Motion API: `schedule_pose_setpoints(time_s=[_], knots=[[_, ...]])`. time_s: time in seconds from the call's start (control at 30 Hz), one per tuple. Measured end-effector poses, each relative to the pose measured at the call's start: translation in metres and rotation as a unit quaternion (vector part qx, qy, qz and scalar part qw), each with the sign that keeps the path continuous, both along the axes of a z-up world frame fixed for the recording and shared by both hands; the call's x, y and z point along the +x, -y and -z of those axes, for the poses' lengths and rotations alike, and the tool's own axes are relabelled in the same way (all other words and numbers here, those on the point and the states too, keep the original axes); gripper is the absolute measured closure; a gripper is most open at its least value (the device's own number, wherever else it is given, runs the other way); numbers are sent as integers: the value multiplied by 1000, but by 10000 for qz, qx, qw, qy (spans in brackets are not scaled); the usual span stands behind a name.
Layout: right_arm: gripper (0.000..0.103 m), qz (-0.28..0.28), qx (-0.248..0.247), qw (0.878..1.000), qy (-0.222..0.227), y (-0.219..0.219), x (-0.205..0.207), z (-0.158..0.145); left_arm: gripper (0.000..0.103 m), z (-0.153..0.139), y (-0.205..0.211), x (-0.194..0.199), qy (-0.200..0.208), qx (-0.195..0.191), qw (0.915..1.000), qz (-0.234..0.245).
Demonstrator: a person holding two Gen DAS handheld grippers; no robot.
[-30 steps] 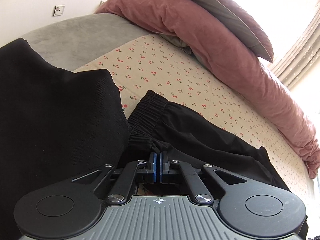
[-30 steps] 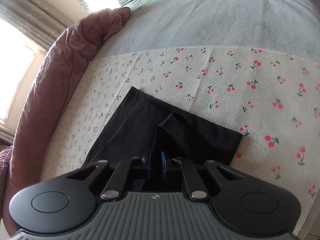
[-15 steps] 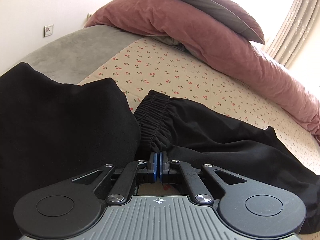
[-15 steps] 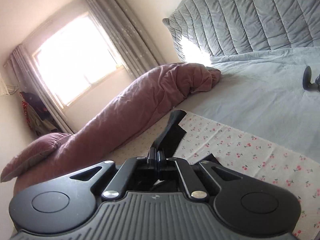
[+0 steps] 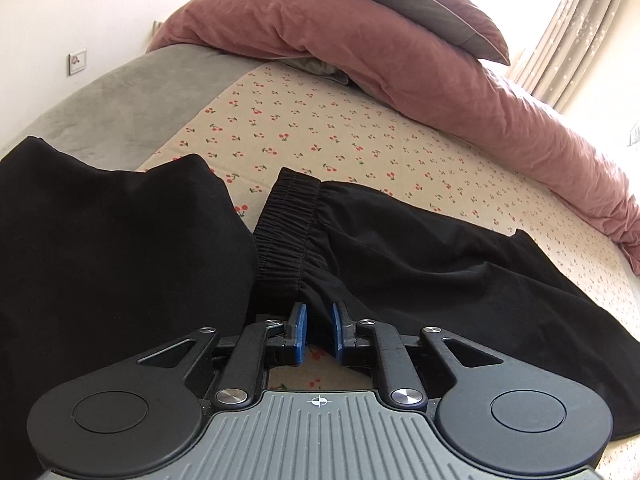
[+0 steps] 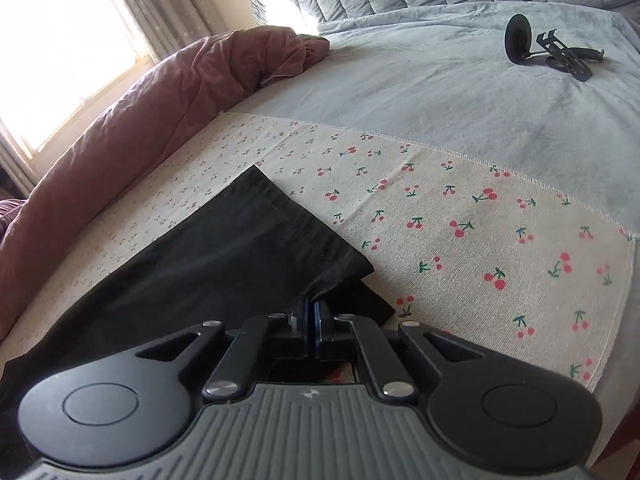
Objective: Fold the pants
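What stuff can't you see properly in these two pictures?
- Left wrist view: the black pants run under the left gripper, so their near edge is hidden.
- Same view: the black cloth is cut off at the left edge.
- Right wrist view: the right gripper covers the pinched hem.
- Window: glare hides outside.

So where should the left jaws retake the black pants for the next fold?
At the gathered elastic waistband, on its near corner, coming from the near bed edge. The thick ridged band gives a firm bite; the pants lie flat on the cherry-print sheet.
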State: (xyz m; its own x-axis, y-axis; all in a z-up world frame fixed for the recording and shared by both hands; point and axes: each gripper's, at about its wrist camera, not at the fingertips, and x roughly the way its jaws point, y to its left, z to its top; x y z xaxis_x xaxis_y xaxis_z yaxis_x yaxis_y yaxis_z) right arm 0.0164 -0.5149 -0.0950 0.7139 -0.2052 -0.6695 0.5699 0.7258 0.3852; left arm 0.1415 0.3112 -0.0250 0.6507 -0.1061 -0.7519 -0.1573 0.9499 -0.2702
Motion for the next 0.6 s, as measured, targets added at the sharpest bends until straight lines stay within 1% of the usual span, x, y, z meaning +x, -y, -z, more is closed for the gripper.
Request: schedule_pose_setpoints(time_s=[0.03, 0.07, 0.1, 0.13, 0.17, 0.23, 0.27, 0.3, 0.33, 0.37, 0.4, 0.47, 0.5, 0.53, 0.6], knots=[[102, 11, -51, 10000, -84, -1, 0, 2, 84, -4, 0, -4, -1, 28, 10000, -16], [102, -14, -81, 9999, -60, -1, -1, 5, 82, -8, 0, -9, 30, 19, 10000, -46], [102, 5, -114, 9999, -60, -2, -3, 6, 77, -17, 0, -14, 136, -13, 9999, -90], [99, 42, -141, 9998, -103, -3, -4, 4, 73, -26, 0, -18, 260, -22, 9995, -163], [94, 129, -192, 9996, -184, -5, -5, 0, 73, -36, 3, -20, 384, 36, 9989, -265], [55, 458, -618, 9961, -429, -12, -3, -15, 72, -60, 18, -15, 635, 209, 9974, -258], [49, 559, -985, 9922, -520, -18, 2, -27, 69, -72, 29, -9, 775, 228, 9967, -122], [42, 564, -1276, 9888, -537, -25, 7, -40, 62, -83, 43, -1, 894, 229, 9957, 96], [36, 527, -1480, 9862, -526, -32, 15, -55, 52, -92, 59, 8, 1001, 237, 9941, 349], [35, 477, -1628, 9841, -530, -39, 23, -69, 48, -99, 78, 18, 1093, 278, 9918, 601], [32, 318, -1749, 9828, -508, -48, 33, -83, 44, -104, 100, 29, 1163, 364, 9889, 849], [23, -227, -1912, 9802, -458, -70, 52, -105, 42, -107, 144, 53, 1189, 543, 9820, 1361], [15, -571, -1911, 9791, -397, -84, 64, -116, 40, -104, 166, 66, 1166, 575, 9787, 1588], [10, -957, -1893, 9766, -351, -100, 74, -125, 40, -101, 184, 79, 1101, 558, 9767, 1755], [8, -1760, -1772, 9680, -236, -133, 92, -137, 40, -87, 221, 107, 839, 393, 9738, 2077]])
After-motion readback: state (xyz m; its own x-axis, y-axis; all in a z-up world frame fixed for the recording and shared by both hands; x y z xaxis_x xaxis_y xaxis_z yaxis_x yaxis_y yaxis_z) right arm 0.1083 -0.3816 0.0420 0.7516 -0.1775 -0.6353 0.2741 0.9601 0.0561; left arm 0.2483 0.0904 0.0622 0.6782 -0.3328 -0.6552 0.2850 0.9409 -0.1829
